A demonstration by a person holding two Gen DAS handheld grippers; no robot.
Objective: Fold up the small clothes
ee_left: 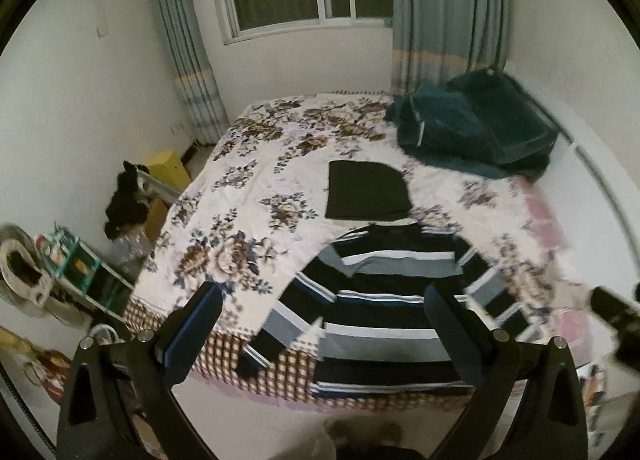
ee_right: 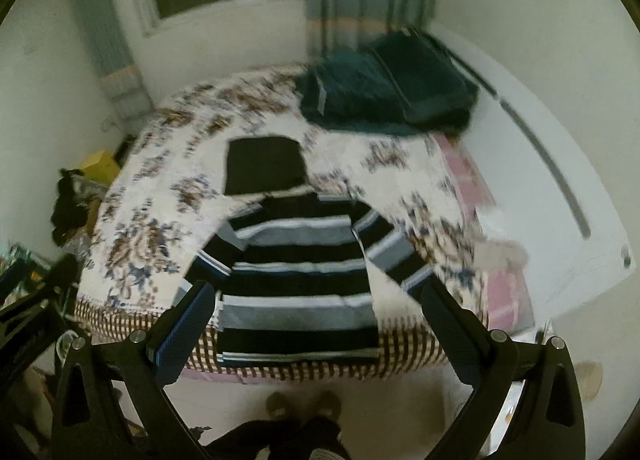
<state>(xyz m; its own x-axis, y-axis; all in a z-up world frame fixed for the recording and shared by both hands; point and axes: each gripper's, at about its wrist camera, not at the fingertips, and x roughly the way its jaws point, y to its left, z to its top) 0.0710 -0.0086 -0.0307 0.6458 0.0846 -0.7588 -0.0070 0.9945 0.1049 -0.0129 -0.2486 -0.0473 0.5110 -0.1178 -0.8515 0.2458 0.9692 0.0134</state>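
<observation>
My left claw (ee_left: 324, 324) is wide open, holding nothing, above the near bed edge. My right claw (ee_right: 316, 324) is also spread open and empty. Striped sweater (ee_left: 384, 300) lies flat on the floral bed (ee_left: 240, 187), hem hanging over the near edge, sleeves angled out to both sides. Folded dark cloth (ee_left: 366, 189) sits just beyond its collar. Teal blanket pile (ee_left: 472, 127) at the far right corner. My feet (ee_right: 304, 404) are below. Right view is blurred.

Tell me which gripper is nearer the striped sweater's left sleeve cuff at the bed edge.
Left. The left gripper hangs above the cuff of the striped sweater; the right gripper hangs over the hem, further right.
</observation>
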